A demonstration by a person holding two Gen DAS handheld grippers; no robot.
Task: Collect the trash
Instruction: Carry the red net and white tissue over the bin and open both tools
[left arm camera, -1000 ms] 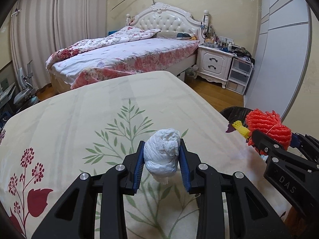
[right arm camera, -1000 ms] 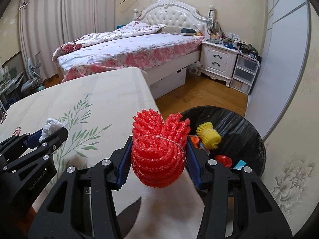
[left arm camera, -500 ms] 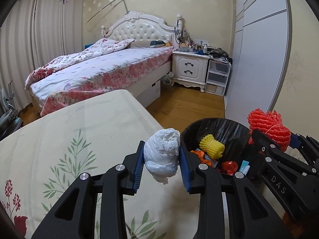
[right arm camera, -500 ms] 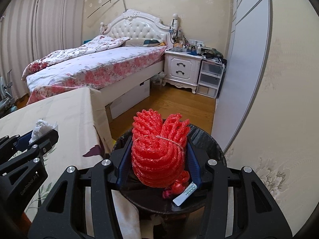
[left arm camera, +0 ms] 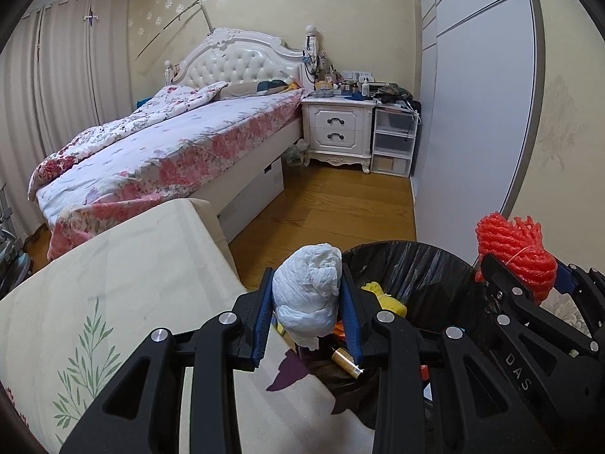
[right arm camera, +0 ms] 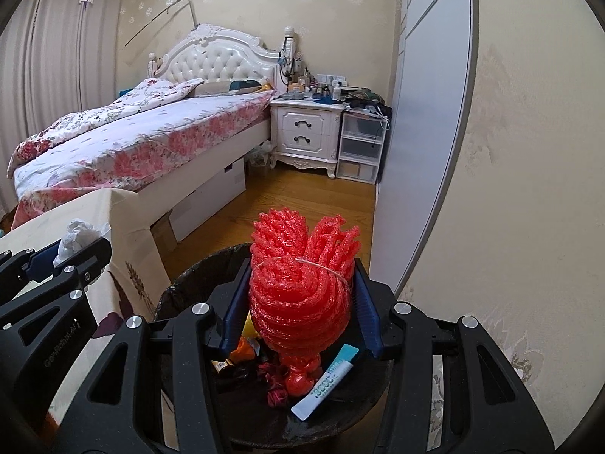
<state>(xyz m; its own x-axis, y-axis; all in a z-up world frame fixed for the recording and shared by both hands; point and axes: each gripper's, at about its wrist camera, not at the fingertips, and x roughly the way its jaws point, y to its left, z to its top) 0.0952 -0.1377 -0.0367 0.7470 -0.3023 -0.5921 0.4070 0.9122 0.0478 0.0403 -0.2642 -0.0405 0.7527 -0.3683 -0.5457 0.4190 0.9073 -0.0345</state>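
Between our right gripper's (right arm camera: 300, 302) blue-padded fingers (right arm camera: 366, 312) we have the red foam net (right arm camera: 302, 295) pinched, its long axis upright and its frilled ends pointing away from us. The fingers look closed about as far as the net allows. Straight below it lies the open mouth of the black-lined trash bin (right arm camera: 196, 268), with a blue-and-white tube (right arm camera: 329, 380), red scraps and other litter already at the bottom. So the right load sits over the opening, and we judge that letting go there would drop it in.

Our left gripper (left arm camera: 308, 312) has its fingers (left arm camera: 261, 319) drawn in on the crumpled white tissue (left arm camera: 308, 295), which bulges above and below the pads. From the left wrist view it hangs at the near rim of the bin (left arm camera: 401, 253), about where the tabletop (left arm camera: 124, 276) edge gives way; the opening lies forward and to the right of it. We cannot tell whether it is fully past the rim. The right hand is the better placed; the left probably needs a little more reach toward the bin's middle.
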